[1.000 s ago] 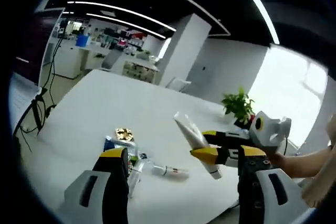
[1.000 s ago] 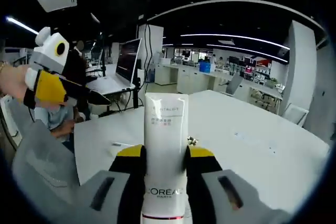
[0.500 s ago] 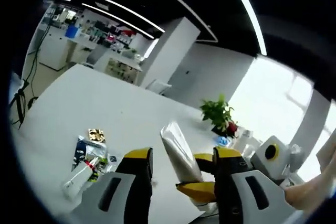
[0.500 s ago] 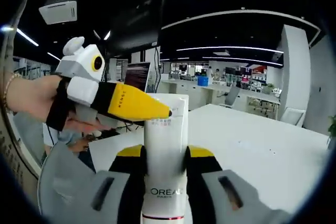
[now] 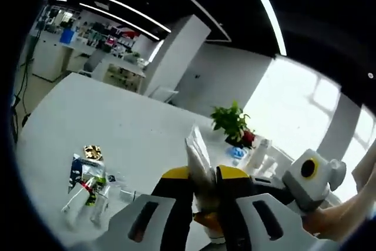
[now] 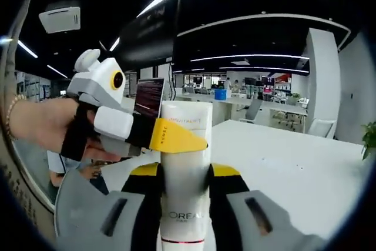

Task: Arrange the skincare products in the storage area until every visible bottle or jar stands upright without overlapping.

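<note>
Left tongs (image 5: 205, 185) now clamp right tongs' (image 6: 184, 185) tube (image 6: 184, 163).

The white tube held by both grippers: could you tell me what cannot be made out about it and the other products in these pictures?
- White tube: lower end cut off by the right gripper view's bottom edge.
- Its small upper print: blurred.
- Products on the table, left gripper view: too small to identify.

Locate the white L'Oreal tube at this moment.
The white tube stands upright between the right gripper jaws in the right gripper view, held above the white table, while the left gripper pinches its flat upper end.
</note>
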A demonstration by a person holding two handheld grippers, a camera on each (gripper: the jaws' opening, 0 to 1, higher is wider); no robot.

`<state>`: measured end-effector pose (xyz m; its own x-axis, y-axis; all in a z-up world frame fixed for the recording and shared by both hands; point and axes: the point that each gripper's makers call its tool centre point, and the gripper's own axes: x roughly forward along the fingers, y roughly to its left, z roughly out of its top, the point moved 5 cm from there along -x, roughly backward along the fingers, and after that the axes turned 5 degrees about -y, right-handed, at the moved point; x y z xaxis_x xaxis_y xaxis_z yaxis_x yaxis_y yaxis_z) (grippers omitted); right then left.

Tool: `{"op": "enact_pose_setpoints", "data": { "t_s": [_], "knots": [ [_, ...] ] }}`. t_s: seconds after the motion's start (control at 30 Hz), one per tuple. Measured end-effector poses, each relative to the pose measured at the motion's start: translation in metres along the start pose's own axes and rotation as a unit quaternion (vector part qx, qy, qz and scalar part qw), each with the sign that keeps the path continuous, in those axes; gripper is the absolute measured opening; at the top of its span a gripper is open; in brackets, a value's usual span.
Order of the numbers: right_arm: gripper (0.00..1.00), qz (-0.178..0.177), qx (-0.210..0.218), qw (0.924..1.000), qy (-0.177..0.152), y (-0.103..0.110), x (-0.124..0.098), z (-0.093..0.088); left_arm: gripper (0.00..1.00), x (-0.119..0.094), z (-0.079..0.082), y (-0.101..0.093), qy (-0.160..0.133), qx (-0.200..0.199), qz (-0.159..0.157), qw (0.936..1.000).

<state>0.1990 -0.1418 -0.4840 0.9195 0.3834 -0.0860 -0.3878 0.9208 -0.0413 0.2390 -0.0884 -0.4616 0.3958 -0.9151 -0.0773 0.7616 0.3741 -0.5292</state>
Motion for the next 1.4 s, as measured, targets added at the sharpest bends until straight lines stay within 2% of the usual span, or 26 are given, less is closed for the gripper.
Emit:
{"op": "enact_pose_setpoints", "data": {
  "t_s": [0.07, 0.1, 0.13, 0.2, 0.3, 0.4, 0.53, 0.57, 0.6, 0.7, 0.73, 0.77, 0.8, 0.83, 0.9, 0.97, 1.0, 1.03, 1.07, 1.2, 1.27, 1.4],
  "knots": [
    [0.30, -0.004, 0.003, 1.0000, 0.000, -0.002, -0.004, 0.002, 0.09, 0.002, 0.001, -0.006, 0.015, 0.024, -0.020, 0.9994],
    [0.30, -0.004, 0.013, 0.9999, -0.004, -0.003, -0.006, 0.003, 0.08, 0.003, 0.003, -0.007, 0.019, 0.021, -0.026, 0.9993],
    [0.30, -0.004, 0.041, 0.9991, -0.012, -0.003, -0.008, 0.006, 0.08, 0.004, 0.004, -0.008, 0.024, 0.020, -0.033, 0.9990],
    [0.31, -0.004, 0.042, 0.9988, -0.024, -0.007, -0.014, 0.010, 0.07, 0.006, 0.008, -0.013, 0.031, 0.019, -0.057, 0.9977],
    [0.30, 0.009, 0.079, 0.9956, -0.049, -0.008, -0.020, 0.018, 0.07, 0.007, 0.014, -0.020, 0.045, 0.019, -0.088, 0.9949],
    [0.30, 0.041, 0.112, 0.9900, -0.076, -0.010, -0.029, 0.026, 0.07, 0.007, 0.021, -0.027, 0.056, 0.016, -0.122, 0.9908],
    [0.28, 0.090, 0.114, 0.9853, -0.090, -0.011, -0.039, 0.027, 0.07, 0.005, 0.023, -0.039, 0.082, 0.022, -0.181, 0.9799],
    [0.28, 0.103, 0.116, 0.9838, -0.090, -0.010, -0.041, 0.027, 0.07, 0.005, 0.022, -0.043, 0.093, 0.028, -0.206, 0.9737],
    [0.27, 0.124, 0.118, 0.9813, -0.088, -0.010, -0.044, 0.027, 0.07, 0.005, 0.022, -0.044, 0.098, 0.032, -0.213, 0.9715],
    [0.26, 0.175, 0.122, 0.9727, -0.091, -0.008, -0.049, 0.032, 0.07, 0.003, 0.021, -0.058, 0.111, 0.041, -0.263, 0.9574],
    [0.26, 0.201, 0.132, 0.9663, -0.091, -0.006, -0.052, 0.034, 0.07, 0.002, 0.020, -0.064, 0.117, 0.045, -0.281, 0.9514],
    [0.27, 0.216, 0.131, 0.9635, -0.089, -0.006, -0.053, 0.034, 0.07, 0.001, 0.019, -0.073, 0.121, 0.054, -0.307, 0.9426],
    [0.28, 0.235, 0.129, 0.9601, -0.080, -0.005, -0.055, 0.034, 0.07, 0.001, 0.016, -0.082, 0.127, 0.062, -0.321, 0.9366],
    [0.28, 0.239, 0.127, 0.9590, -0.082, -0.005, -0.055, 0.035, 0.07, 0.001, 0.015, -0.087, 0.132, 0.071, -0.332, 0.9315],
    [0.22, 0.273, 0.119, 0.9518, -0.075, 0.000, -0.061, 0.036, 0.07, 0.000, 0.009, -0.084, 0.138, 0.102, -0.349, 0.9212],
    [0.20, 0.260, 0.112, 0.9566, -0.071, -0.003, -0.061, 0.034, 0.07, 0.002, 0.006, -0.086, 0.150, 0.121, -0.363, 0.9118],
    [0.19, 0.249, 0.082, 0.9625, -0.068, -0.005, -0.061, 0.031, 0.08, 0.005, 0.003, -0.086, 0.153, 0.135, -0.370, 0.9062],
    [0.19, 0.237, 0.070, 0.9668, -0.066, -0.007, -0.061, 0.028, 0.08, 0.006, 0.001, -0.086, 0.149, 0.156, -0.378, 0.9005],
    [0.19, 0.230, 0.057, 0.9699, -0.055, -0.008, -0.060, 0.022, 0.08, 0.008, -0.004, -0.084, 0.160, 0.170, -0.380, 0.8952],
    [0.18, 0.214, 0.014, 0.9765, -0.020, -0.011, -0.059, 0.001, 0.10, 0.016, -0.022, -0.078, 0.197, 0.185, -0.371, 0.8882],
    [0.18, 0.218, -0.006, 0.9758, 0.009, -0.014, -0.060, -0.014, 0.11, 0.020, -0.034, -0.073, 0.216, 0.188, -0.369, 0.8843],
    [0.18, 0.218, -0.031, 0.9743, 0.047, -0.028, -0.060, -0.040, 0.11, 0.033, -0.053, -0.061, 0.227, 0.182, -0.361, 0.8861]
  ]
}}
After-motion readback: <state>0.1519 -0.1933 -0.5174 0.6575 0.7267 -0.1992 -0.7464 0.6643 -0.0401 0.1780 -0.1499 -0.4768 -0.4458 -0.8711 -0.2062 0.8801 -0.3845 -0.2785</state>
